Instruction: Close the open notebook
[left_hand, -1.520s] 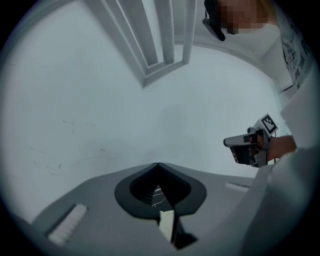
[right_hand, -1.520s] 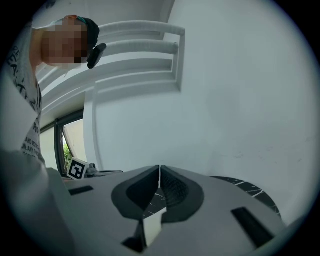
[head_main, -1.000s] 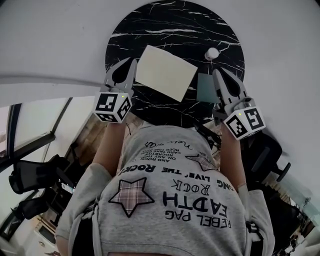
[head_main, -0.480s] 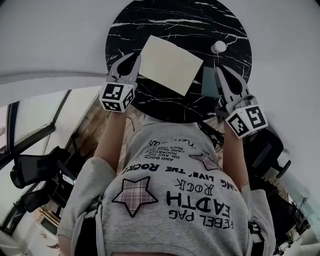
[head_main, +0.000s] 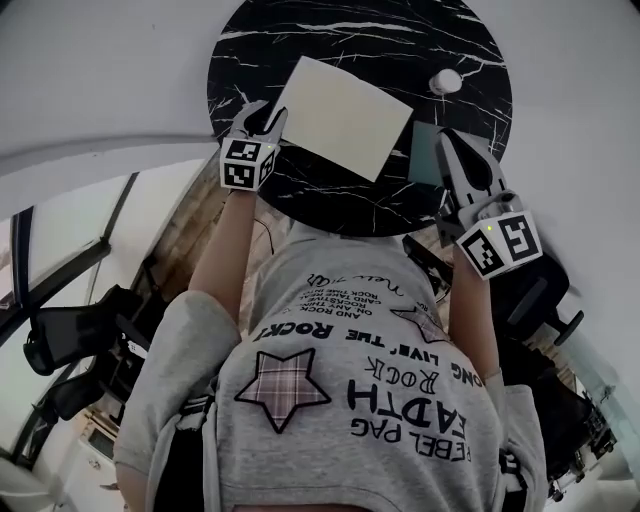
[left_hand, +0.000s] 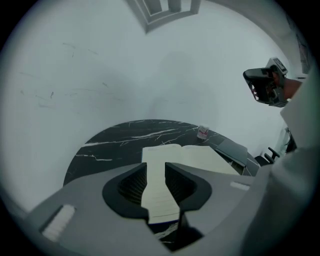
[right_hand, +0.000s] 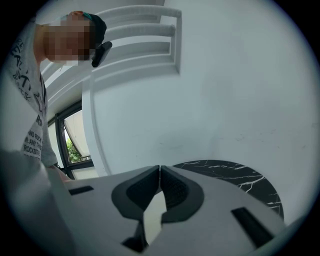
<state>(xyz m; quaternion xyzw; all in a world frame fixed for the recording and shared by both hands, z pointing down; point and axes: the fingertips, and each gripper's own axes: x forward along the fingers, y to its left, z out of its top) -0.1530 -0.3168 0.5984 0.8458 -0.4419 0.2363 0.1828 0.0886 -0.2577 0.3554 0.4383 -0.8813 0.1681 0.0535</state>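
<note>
Now, open notebook (head_main: 342, 118) lies flat on worktop (head_main: 300, 30); left gripper (head_main: 265, 112) at its left page edge, jaws just opening, nothing pinched; right gripper (head_main: 452, 140) closed, empty. Likely light, floppy: take the outer cover edge.

You're in what looks like an office or meeting room. Under your left tongs (head_main: 263, 112) and right tongs (head_main: 452, 138) sits a round black marble worktop (head_main: 260, 40), set against a plain white wall (left_hand: 125, 65). A black swivel chair (head_main: 70, 345) stands below and behind the left tongs, and a second chair (head_main: 545, 295) is just beside the right tongs. Tall dark-framed windows (right_hand: 75, 137) show to the left of the right tongs.
</note>
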